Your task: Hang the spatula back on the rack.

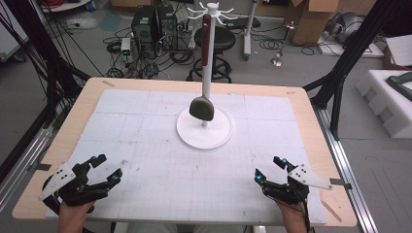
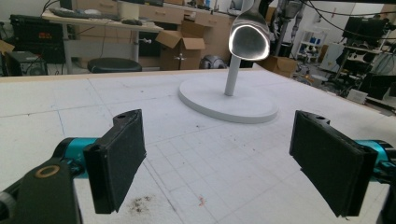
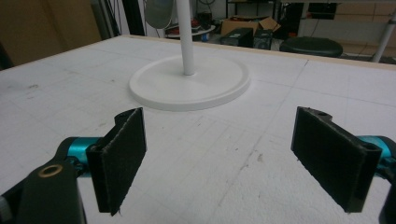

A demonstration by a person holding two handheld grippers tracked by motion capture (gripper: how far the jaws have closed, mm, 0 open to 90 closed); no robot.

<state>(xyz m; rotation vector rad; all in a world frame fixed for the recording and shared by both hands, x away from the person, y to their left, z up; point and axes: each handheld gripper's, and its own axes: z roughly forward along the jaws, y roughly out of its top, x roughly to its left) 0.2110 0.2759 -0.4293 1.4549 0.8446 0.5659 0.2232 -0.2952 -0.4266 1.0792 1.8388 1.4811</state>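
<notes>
On the table point(image 1: 73, 127) stands 1 white rack point(image 1: 204, 127) with 1 spatula point(image 1: 202, 104) hanging from it. 2 grippers, the left gripper point(image 1: 106, 169) and the right gripper point(image 1: 268, 170), sit at the near edge, each with 2 black jaws. Behind the table is 1 black stool point(image 1: 215, 40).

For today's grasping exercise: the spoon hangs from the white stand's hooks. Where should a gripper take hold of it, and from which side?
Grip the brown handle of the spoon, probably just above the bowl, coming level from the near side. The handle hangs upright and slim in front of the stand's pole, so jaws can close across it; the rounded bowl would likely slip. Both grippers stand open, apart from it.
</notes>
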